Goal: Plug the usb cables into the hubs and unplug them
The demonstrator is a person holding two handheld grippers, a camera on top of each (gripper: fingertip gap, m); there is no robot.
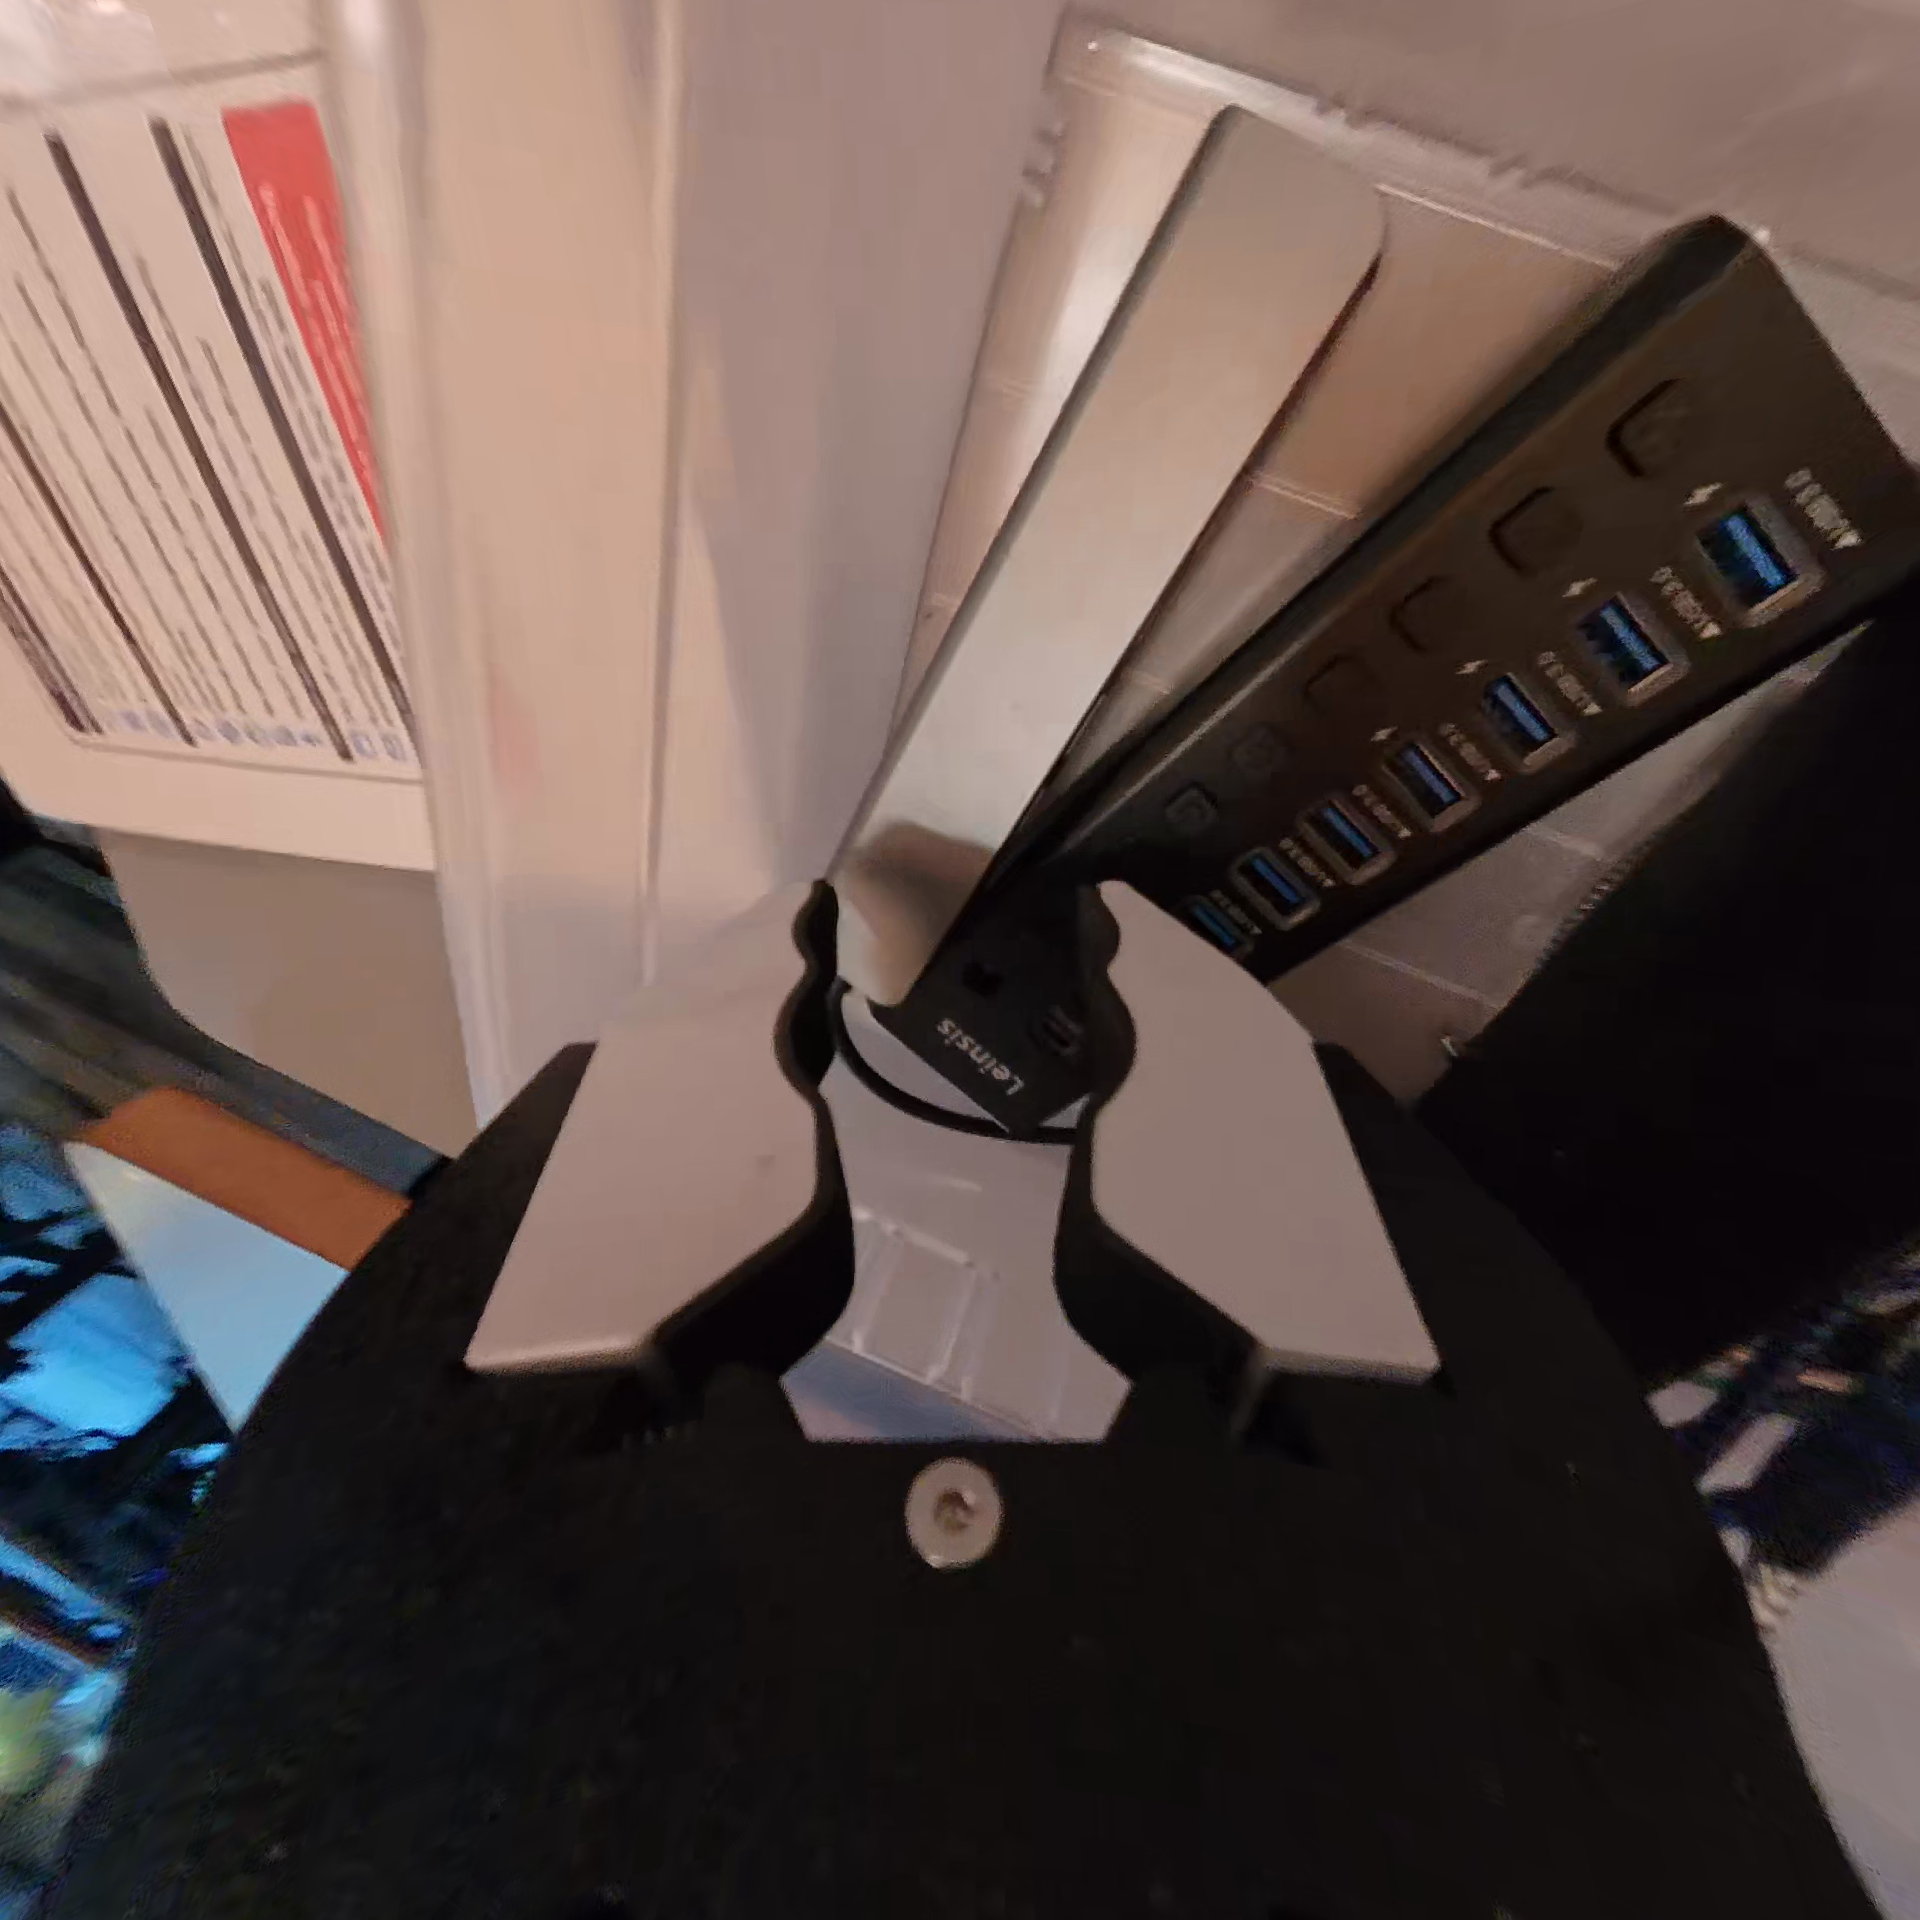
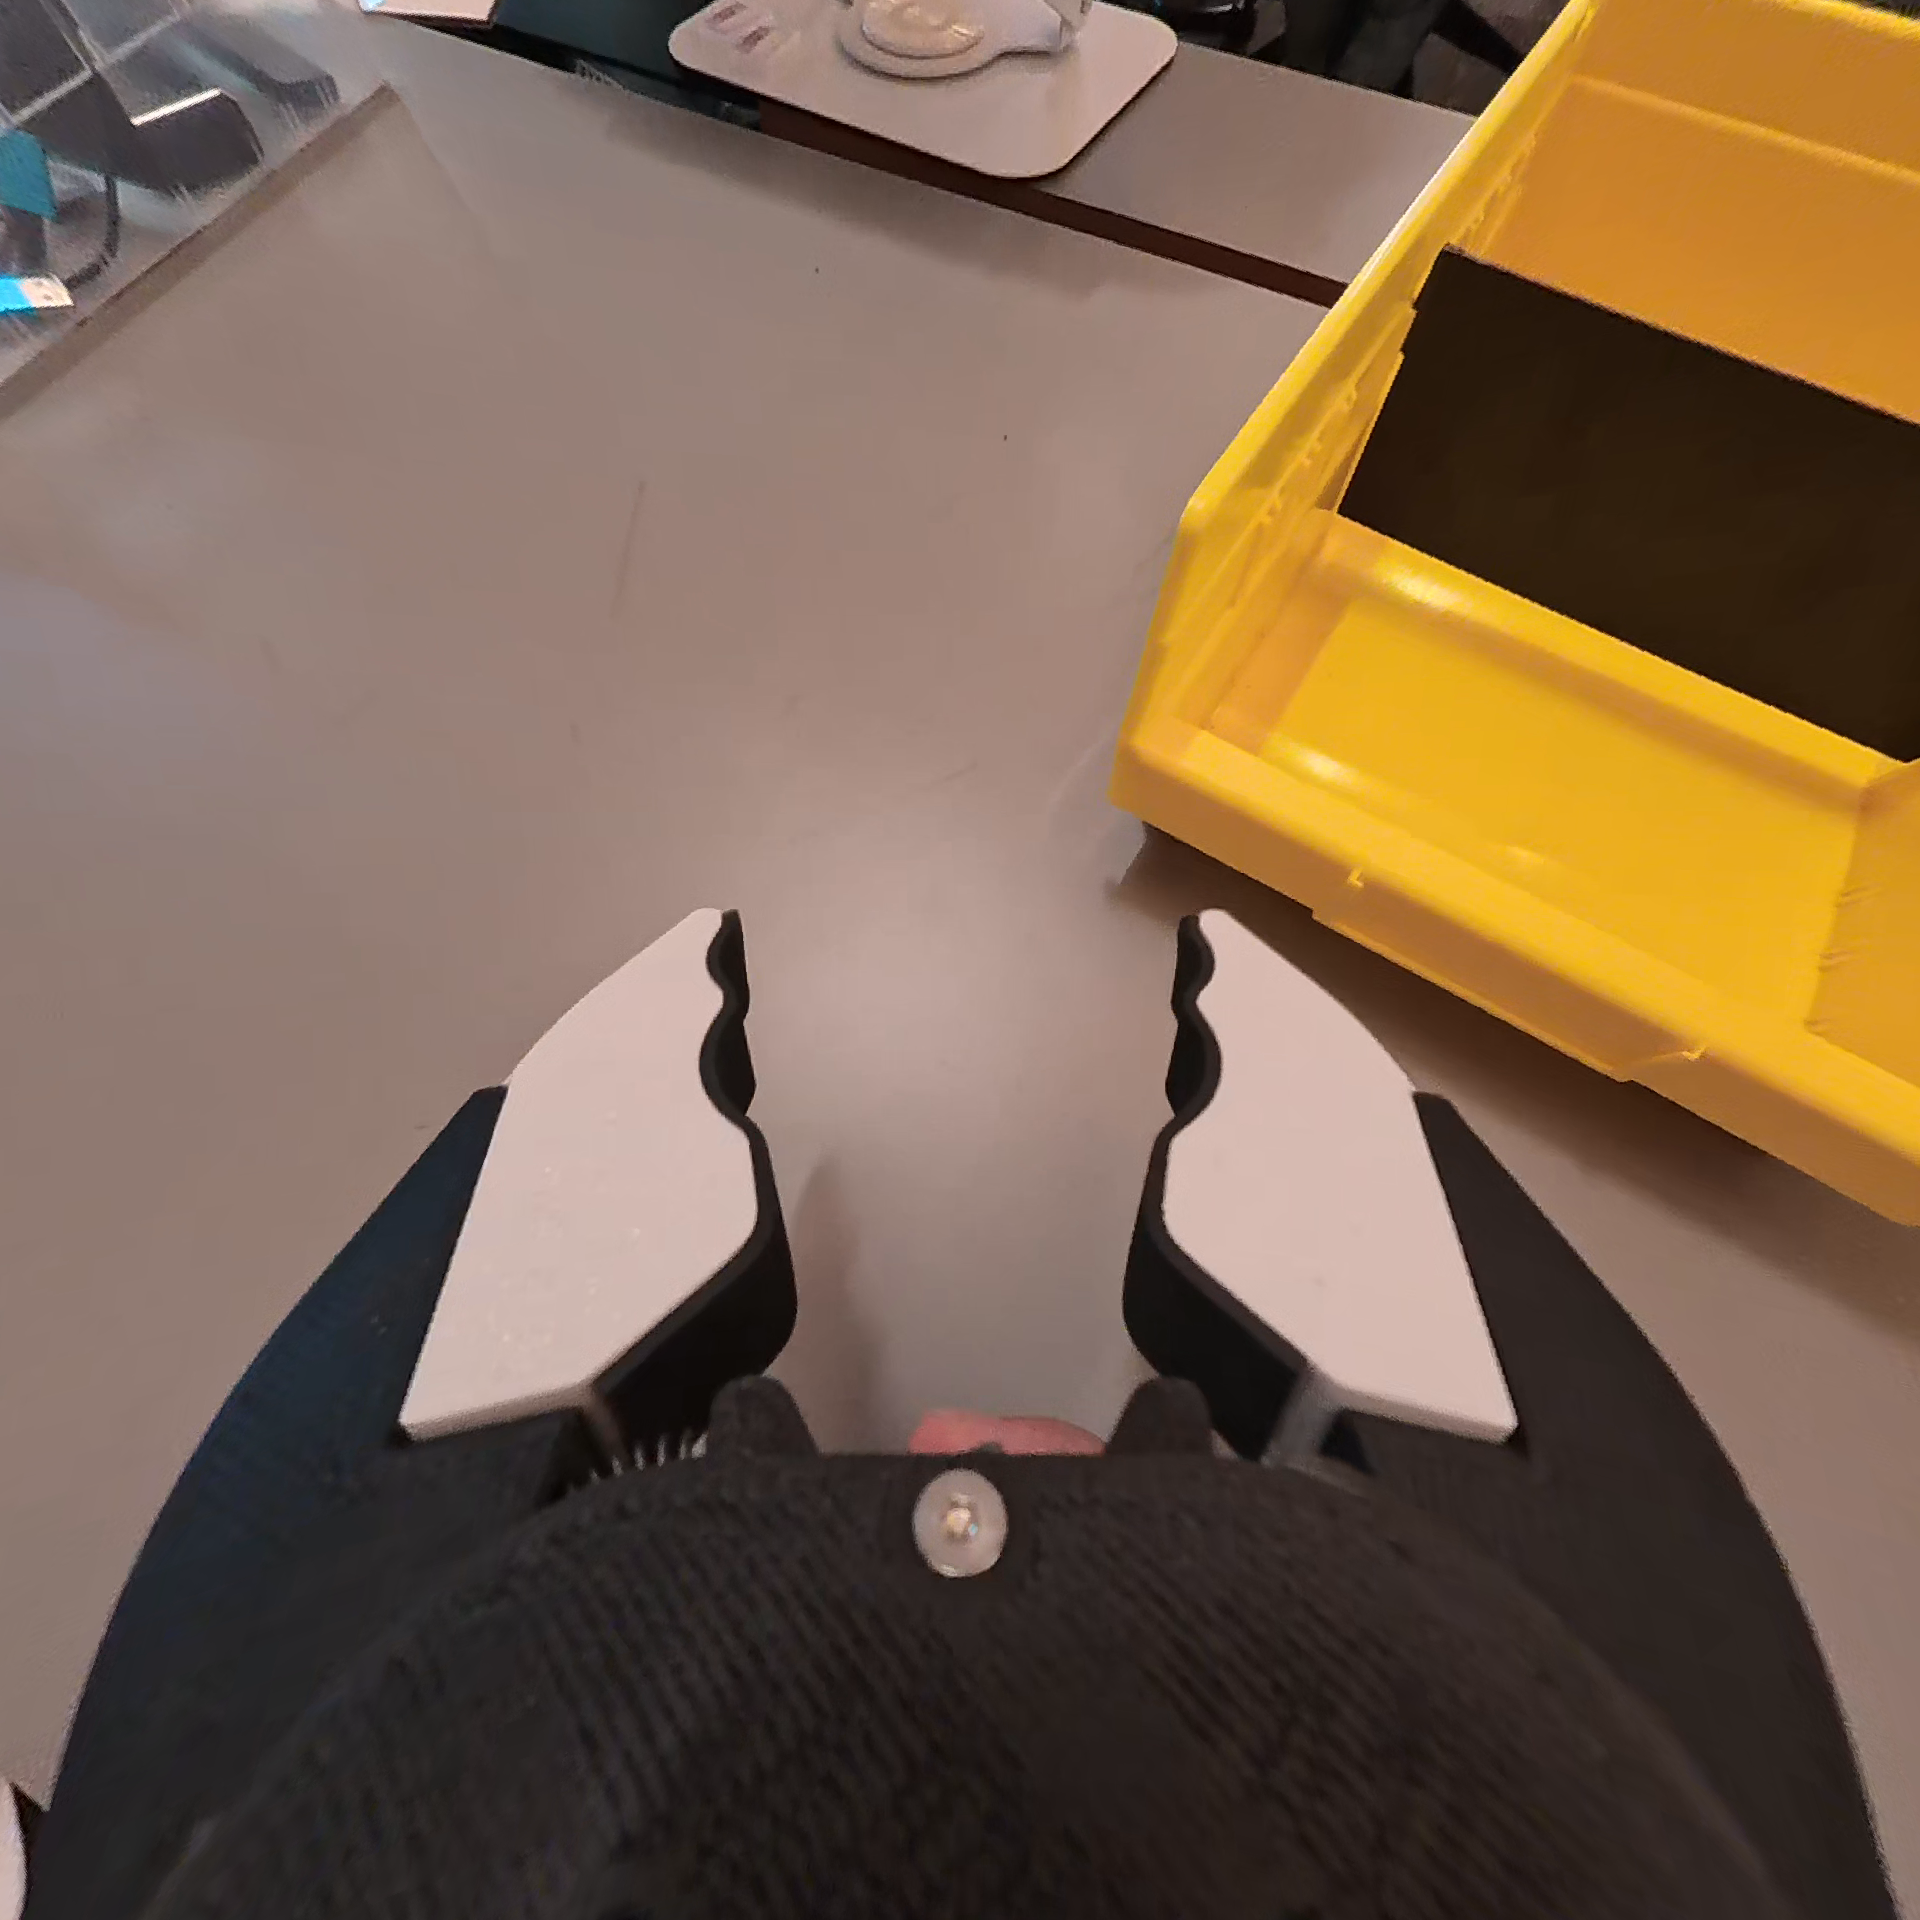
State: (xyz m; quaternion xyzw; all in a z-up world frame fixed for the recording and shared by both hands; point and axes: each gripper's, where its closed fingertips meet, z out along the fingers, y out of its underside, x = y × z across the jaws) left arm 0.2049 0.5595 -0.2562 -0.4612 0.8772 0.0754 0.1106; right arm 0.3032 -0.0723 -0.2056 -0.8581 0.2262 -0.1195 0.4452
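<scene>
Gripping one end of a black hub (image 1: 1455, 665), left gripper (image 1: 961, 997) jaws clamped, is risking slippage, while right gripper (image 2: 961, 997) jaws are gaping idle above the bench (image 2: 623, 520).

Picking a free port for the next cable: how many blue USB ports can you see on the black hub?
7, in one row along the black USB hub held by the left gripper: from the far end to the nearest, which is partly cut off, so more may hide behind the finger.
</scene>
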